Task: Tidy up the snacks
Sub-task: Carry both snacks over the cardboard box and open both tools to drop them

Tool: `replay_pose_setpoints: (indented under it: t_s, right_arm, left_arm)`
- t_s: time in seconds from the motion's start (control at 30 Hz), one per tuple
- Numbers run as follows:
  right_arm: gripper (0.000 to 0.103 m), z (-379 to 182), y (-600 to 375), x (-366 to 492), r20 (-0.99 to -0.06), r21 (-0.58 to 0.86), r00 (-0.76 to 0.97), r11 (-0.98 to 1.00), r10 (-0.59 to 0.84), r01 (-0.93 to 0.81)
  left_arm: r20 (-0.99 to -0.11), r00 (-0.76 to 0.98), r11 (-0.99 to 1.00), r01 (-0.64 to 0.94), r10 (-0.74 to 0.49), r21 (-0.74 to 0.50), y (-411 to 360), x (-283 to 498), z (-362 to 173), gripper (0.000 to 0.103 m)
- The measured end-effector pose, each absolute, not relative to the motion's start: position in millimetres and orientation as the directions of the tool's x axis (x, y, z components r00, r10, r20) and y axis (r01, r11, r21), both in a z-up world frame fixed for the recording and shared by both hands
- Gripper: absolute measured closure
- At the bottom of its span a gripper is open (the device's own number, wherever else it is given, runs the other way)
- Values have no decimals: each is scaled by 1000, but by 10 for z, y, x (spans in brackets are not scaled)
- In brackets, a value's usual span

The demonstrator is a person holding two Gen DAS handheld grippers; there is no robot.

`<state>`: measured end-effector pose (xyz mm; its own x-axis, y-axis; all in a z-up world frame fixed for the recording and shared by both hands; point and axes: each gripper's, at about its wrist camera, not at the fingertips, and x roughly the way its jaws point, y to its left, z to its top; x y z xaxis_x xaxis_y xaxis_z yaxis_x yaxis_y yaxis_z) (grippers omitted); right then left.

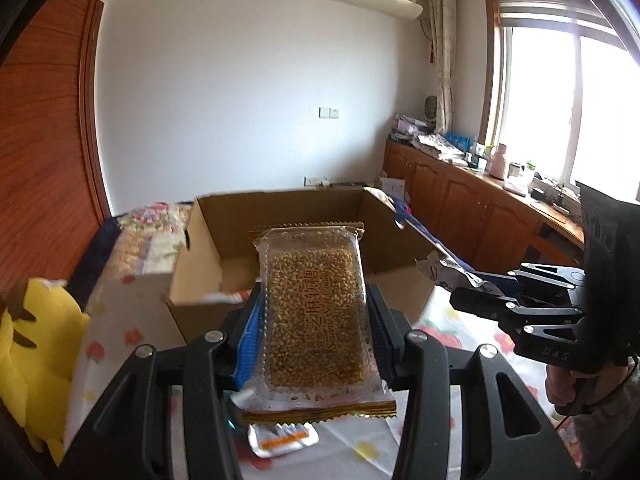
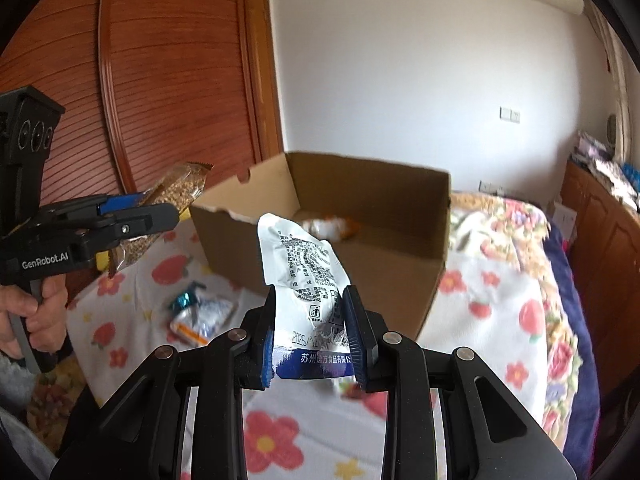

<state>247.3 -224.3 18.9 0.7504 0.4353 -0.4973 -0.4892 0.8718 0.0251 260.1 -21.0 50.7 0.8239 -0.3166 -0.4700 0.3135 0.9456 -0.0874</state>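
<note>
Both grippers were loaded and raised in front of the cardboard box [image 2: 360, 216], which stood open on the flower-printed bedspread [image 2: 500, 280]. The left gripper [image 1: 316, 320] was clamped by its blue pads on the long sides of a clear-wrapped sesame candy bar [image 1: 314, 300], carried lengthwise between the fingers and pointing toward the box's near wall. The right gripper [image 2: 314, 336] was drawn narrow on the lower end of a silver-and-blue snack packet [image 2: 304, 268], whose crumpled upper half stood free above the fingertips. One orange-and-white packet [image 2: 332, 228] already lay on the box floor; two further packets [image 2: 200, 312] remained on the bedspread beside the box's near left corner. The step in hand appeared to be transport of two snacks to the box. The next move would call for carrying each gripper over the near rim, high enough to clear the cardboard wall, then releasing inside; the loose packets would follow.
</note>
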Motion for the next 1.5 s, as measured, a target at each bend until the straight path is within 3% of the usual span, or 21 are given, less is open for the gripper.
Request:
replay_pose_setpoints:
  t_s: [0.23,0.6,0.93,1.5]
  right_arm:
    - [75,398,-2061,2794,-457,15,759,857,463,-515]
    - [75,303,-1936,3310,-467,17,753,857,463,-516]
    - [75,140,-2040,3566,-456,82,752,864,475,-496]
    - [75,67,-2001,3670,-478,63,746,865,464,-497]
  left_arm:
    - [-458,838,953,286,-299,-98,18,3020,601,57]
    - [-484,822,953,280,-300,-114,82,3487,365,57]
    - [-521,799,953,281,-300,-118,23,3647,151,57]
    - [-529,806,963,248,-266,-107,-75,3689,118,52]
